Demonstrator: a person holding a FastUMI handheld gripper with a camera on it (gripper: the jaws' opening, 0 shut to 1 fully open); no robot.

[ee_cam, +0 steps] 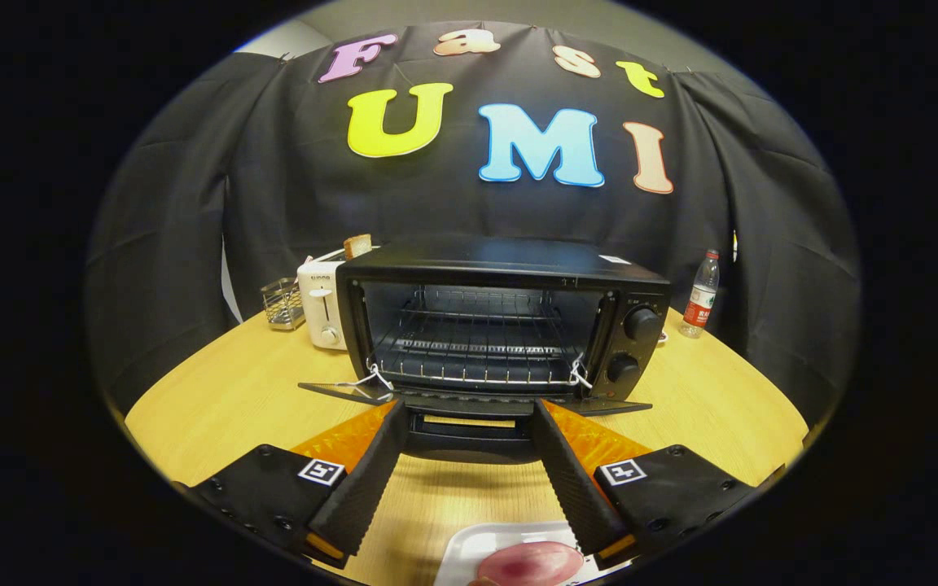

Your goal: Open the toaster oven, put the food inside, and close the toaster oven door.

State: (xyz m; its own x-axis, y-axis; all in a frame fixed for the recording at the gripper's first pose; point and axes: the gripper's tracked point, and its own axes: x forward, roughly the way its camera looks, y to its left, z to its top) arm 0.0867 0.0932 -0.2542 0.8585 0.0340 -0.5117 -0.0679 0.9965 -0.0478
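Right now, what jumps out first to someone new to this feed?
The black toaster oven dominates, sitting mid-table just beyond the fingers with its door folded down flat and the wire rack bare. The gripper is open, fingertips at the door's front edge, holding nothing. Nearest the camera, between the finger bases, a pinkish piece of food lies on a white tray.

Gripper (469, 411) fingers spread wide, toaster oven (501, 325) door (473, 404) folded down flat just ahead of them, open cavity beyond with wire rack (477, 342) across it, bare table (216, 399) either side
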